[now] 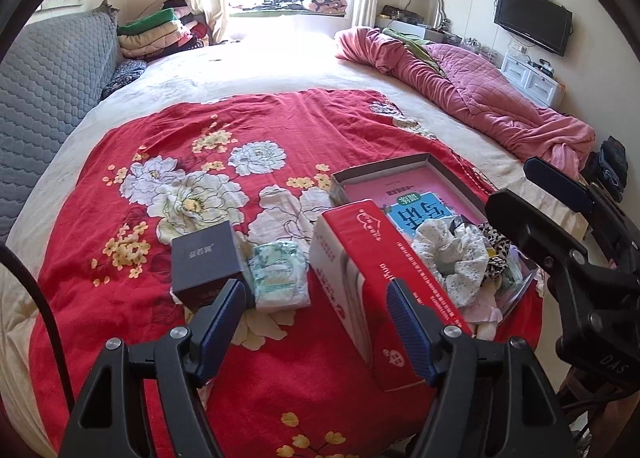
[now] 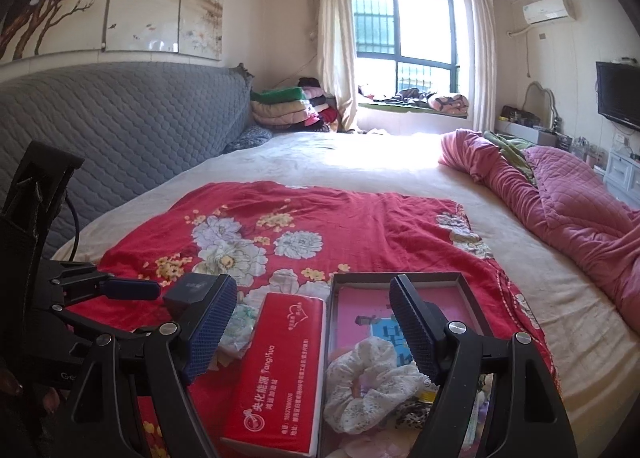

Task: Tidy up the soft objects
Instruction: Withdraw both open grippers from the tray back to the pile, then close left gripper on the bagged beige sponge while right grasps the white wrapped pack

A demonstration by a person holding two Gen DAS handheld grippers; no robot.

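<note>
A red tissue pack (image 1: 372,282) lies on the red floral cloth (image 1: 224,130), against the left wall of a shallow box (image 1: 436,164). The box holds a pink book (image 1: 404,194), a white floral scrunchie (image 1: 452,254) and a leopard-print scrunchie (image 1: 496,254). A small green-white soft pack (image 1: 280,274) lies left of the tissue pack, beside a dark blue box (image 1: 206,262). My left gripper (image 1: 320,322) is open and empty, low over the tissue pack's near end. My right gripper (image 2: 312,334) is open and empty above the tissue pack (image 2: 280,374) and the white scrunchie (image 2: 372,382).
The cloth lies on a cream bed (image 1: 280,70). A bunched pink quilt (image 1: 472,90) runs along its right side. A grey padded headboard (image 1: 52,94) is at left, with folded blankets (image 1: 160,34) in the far corner. A TV (image 1: 532,24) and drawers (image 1: 528,78) stand at the right wall.
</note>
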